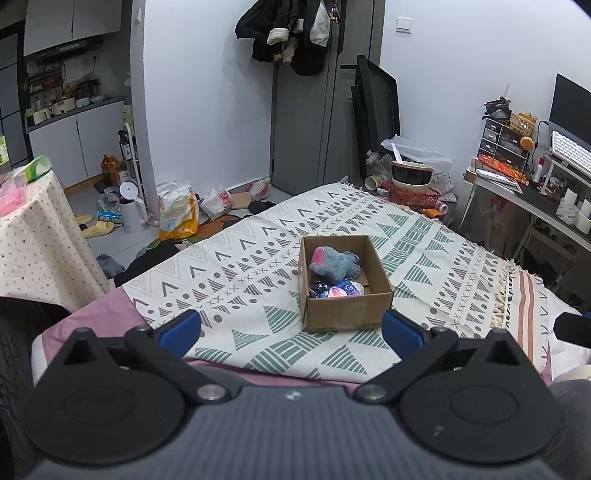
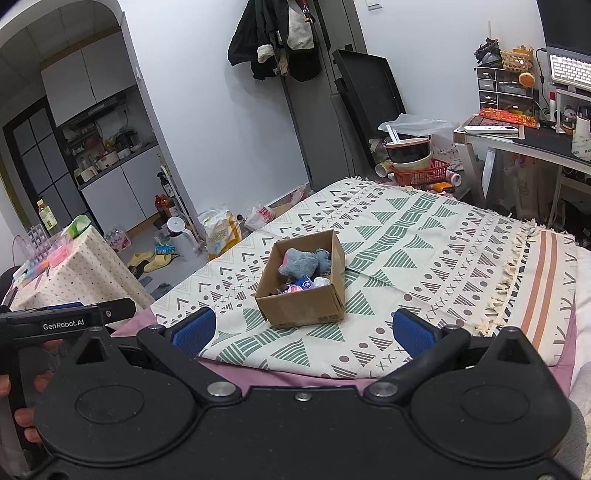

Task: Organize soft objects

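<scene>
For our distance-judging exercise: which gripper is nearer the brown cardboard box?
Left, marginally. Left gripper is short of the brown cardboard box, slightly to its left; right gripper likewise, slightly to its right.

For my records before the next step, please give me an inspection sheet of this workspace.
Surface: bed with a patterned blanket.
Job's things: cardboard box on the blanket, holding a grey plush toy and small round colourful items.
Clutter: nothing seen on the blanket beside the box.
Grippers: left gripper open, empty; right gripper open, empty; both short of the box.
Cables: one at the desk.
Surroundings: bags on floor, hanging clothes.
</scene>
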Tool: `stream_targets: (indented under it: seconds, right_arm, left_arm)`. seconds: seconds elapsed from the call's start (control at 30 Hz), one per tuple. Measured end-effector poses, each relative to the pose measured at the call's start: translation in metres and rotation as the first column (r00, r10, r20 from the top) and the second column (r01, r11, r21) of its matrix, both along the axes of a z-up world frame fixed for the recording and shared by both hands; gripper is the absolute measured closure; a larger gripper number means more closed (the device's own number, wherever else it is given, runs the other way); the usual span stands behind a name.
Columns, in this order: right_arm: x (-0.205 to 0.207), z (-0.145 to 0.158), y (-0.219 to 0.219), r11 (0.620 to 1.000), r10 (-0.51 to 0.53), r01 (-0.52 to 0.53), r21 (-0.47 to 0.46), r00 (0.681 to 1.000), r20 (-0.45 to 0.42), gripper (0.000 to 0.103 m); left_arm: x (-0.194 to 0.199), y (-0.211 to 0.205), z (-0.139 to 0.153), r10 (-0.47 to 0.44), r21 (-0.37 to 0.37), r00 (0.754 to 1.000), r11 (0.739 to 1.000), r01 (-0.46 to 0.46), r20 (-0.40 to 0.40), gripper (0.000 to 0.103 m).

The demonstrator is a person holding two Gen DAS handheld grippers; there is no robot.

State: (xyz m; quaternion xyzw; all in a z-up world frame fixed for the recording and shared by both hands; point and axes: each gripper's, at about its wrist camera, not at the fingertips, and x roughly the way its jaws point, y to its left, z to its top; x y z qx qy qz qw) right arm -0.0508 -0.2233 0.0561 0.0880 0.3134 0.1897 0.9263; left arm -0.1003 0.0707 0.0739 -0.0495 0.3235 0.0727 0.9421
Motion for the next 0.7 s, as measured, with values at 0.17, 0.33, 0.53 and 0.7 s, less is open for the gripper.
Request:
stream_targets:
  seconds: [0.17,0.33,0.53,0.7]
  right_arm:
    - [-0.0005,0.0006,0.0004,1.000,-0.006,0.006,-0.002,1.000,0.002,0.000]
    - [-0.0016,0.0008,0.0022,1.000,-0.010,0.010,-0.013,1.000,0.007,0.000]
    - [0.0025,-0.0022,0.0034,1.000,-0.018,0.018,-0.019,1.000,-0.005,0.000]
    - [0.0080,-0.0047,0.0049,0.999,-0.039,0.039,-0.021,0.999,-0.009,0.000]
  left_arm:
    - [-0.0005,-0.0010,0.0003,-0.007,0.002,1.000,1.000,0.007,0.003,0.000]
    - [0.0007,-0.0020,-0.0002,-0.012,-0.011,1.000,1.000,0.012,-0.005,0.000]
    - [0.0032,-0.0024,-0.0023,-0.008,-0.006,1.000,1.000,0.008,-0.004,0.000]
    - [0.0067,-0.0001,-0.0037,-0.029,-0.026,1.000,0.999,0.029,0.001,0.000]
